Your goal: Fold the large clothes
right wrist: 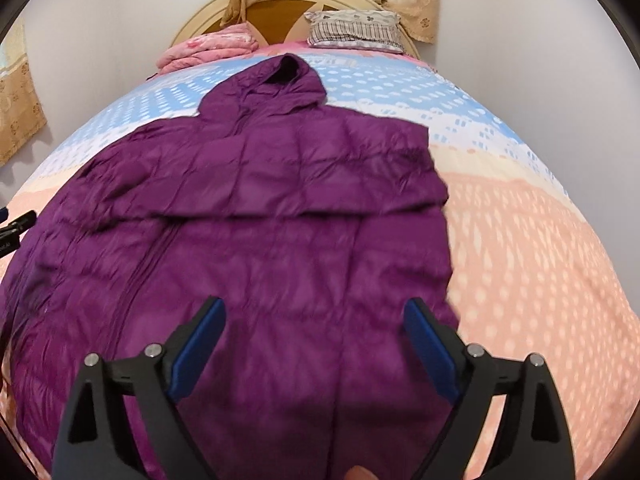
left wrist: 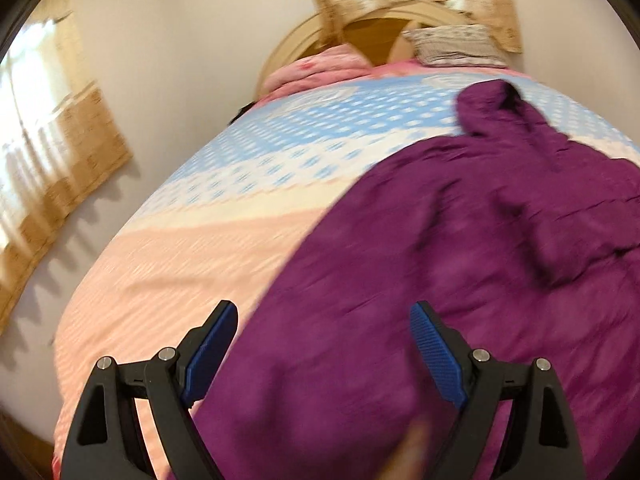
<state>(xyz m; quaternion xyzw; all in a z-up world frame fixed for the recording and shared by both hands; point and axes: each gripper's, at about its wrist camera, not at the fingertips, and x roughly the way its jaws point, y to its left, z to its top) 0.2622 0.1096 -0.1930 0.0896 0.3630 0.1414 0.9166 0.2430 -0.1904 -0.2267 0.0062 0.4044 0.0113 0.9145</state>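
One big bed carries my purple hooded jacket, spread front-up, hood toward the headboard, one sleeve already crossed over the chest. To fold well, I judge I should take the left edge at two points and carry it across evenly. My left hand-held gripper and right hand-held gripper hover spread, holding nothing. No containers show.

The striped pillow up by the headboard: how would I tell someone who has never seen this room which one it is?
Start at the bed's arched headboard. Two soft things lie against it; the pillow is the right-hand one, grey-striped with small dark motifs, unlike the pink folded blanket.
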